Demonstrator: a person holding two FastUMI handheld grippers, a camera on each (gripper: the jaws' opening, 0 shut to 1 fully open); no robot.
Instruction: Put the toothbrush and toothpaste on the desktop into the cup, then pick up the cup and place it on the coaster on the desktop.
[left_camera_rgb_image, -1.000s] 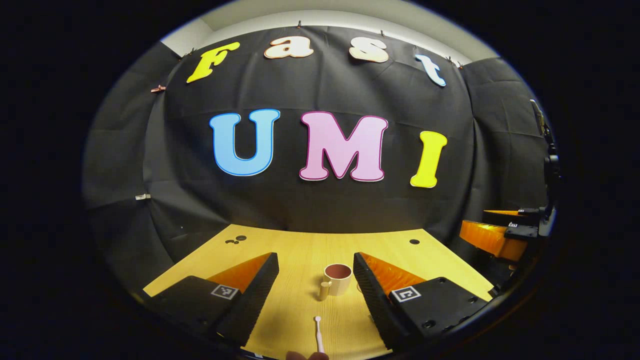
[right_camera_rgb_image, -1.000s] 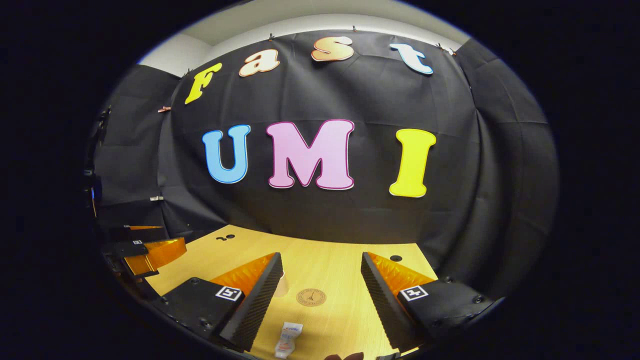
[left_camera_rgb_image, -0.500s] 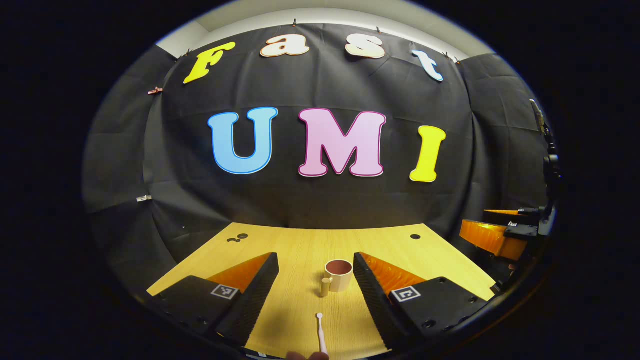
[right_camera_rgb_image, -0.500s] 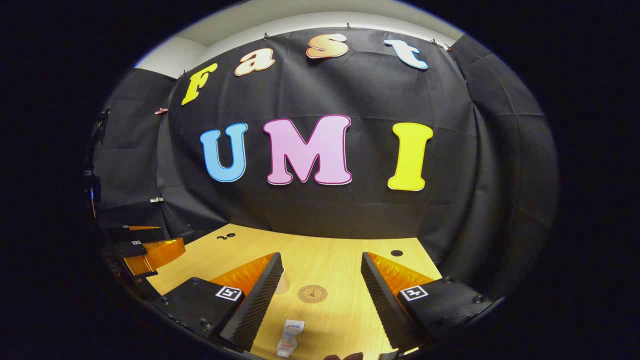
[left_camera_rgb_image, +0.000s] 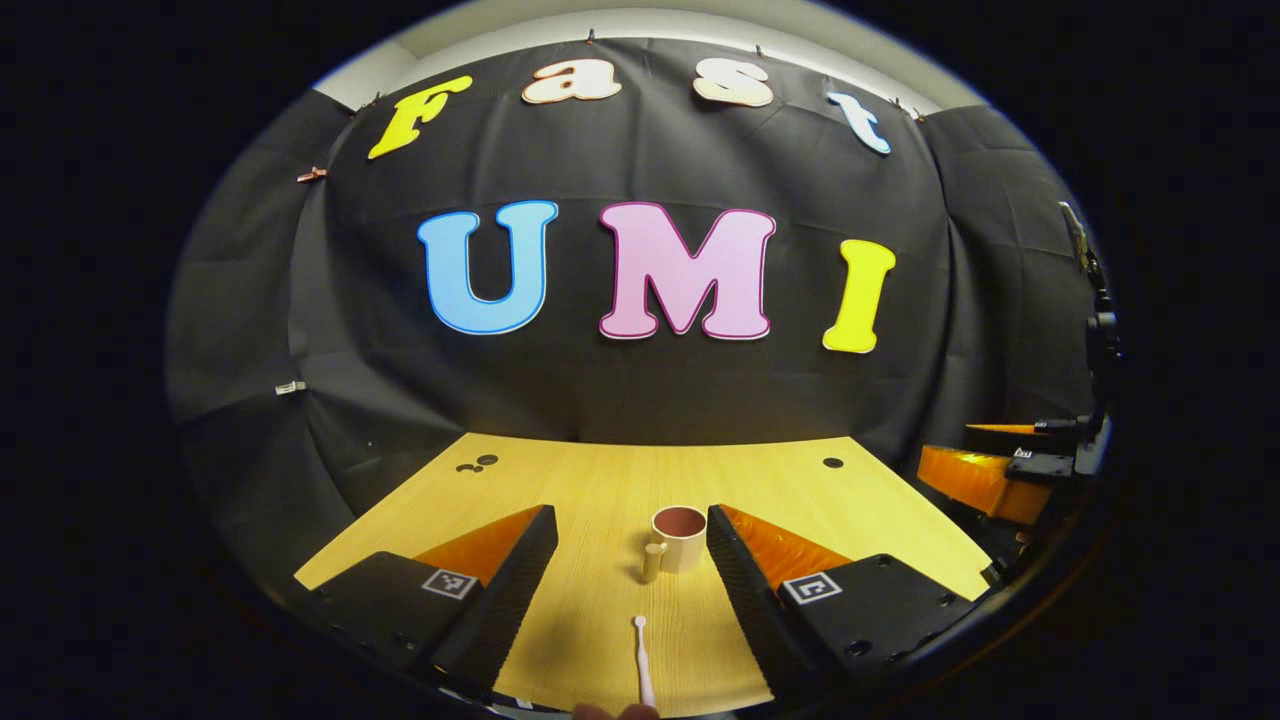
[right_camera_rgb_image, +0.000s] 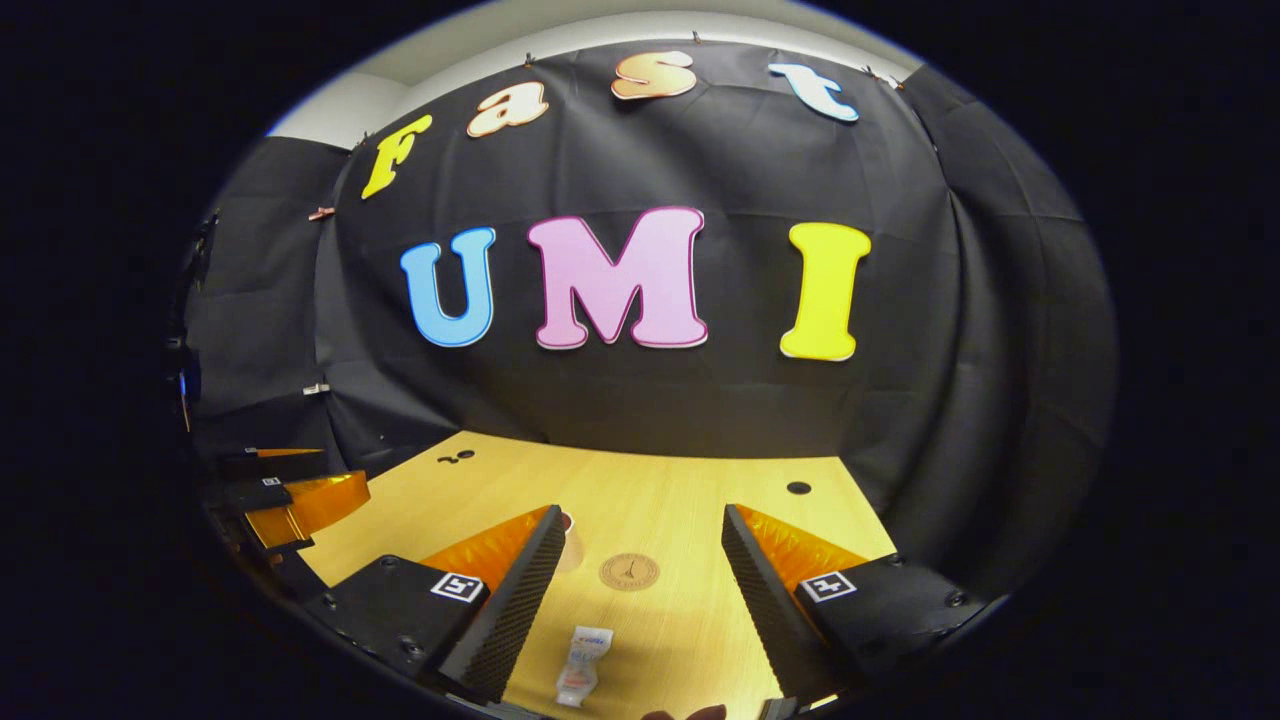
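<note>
The left tongs (left_camera_rgb_image: 632, 560) stand wide open and empty over the near edge of the table (left_camera_rgb_image: 860, 510). Between their two black fingers, low in the left gripper view, lies the white toothbrush (left_camera_rgb_image: 642, 660). Its long axis runs almost straight away from the tongs, one small rounded end pointing toward the cup (left_camera_rgb_image: 679, 538); which end carries the bristles cannot be told. The cup stands upright farther out on the same line, handle turned toward the tongs, nothing visible inside it. The other tongs show at the far right edge of this view.

The right tongs (right_camera_rgb_image: 640, 570) are likewise spread apart and hold nothing. Just ahead of them, between the fingers but nearer the left-hand one, the toothpaste tube (right_camera_rgb_image: 583, 652) lies flat, its length also running roughly away from the tongs, slightly slanted. Beyond it sits the round coaster (right_camera_rgb_image: 629, 571), bare; a sliver of the cup peeks out beside the left-hand finger.

Judged from this, each tool is the nearer one to its own item, and since the fingers already flank each item's long sides, a straight descent should do.
</note>
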